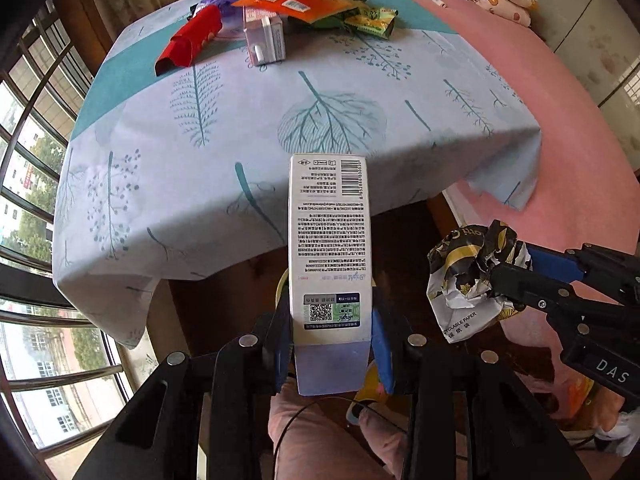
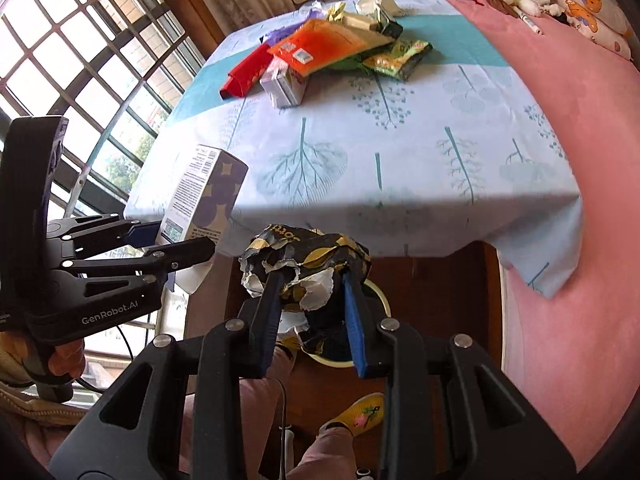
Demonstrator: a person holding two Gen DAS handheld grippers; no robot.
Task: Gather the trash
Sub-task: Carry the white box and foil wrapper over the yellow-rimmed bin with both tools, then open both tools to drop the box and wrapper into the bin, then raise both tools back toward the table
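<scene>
1. The left gripper (image 1: 331, 336) pinches a tall white printed carton (image 1: 330, 240) by its lower end, so the carton stands out lengthwise beyond the table edge.
2. The right gripper (image 2: 310, 284) clamps a crumpled black-and-gold paper bag (image 2: 304, 256) between its blue pads, squeezing the wad so it cannot spring loose.
3. Both loads hang off the table, above a round bin (image 2: 380, 300) partly hidden below the bag, probably for dropping.
4. More trash waits at the far end of the tree-print tablecloth (image 1: 280, 120): a red sleeve (image 1: 190, 40), a small grey box (image 1: 266, 40), an orange packet (image 1: 292, 2) and green wrappers (image 1: 372, 20).
</scene>
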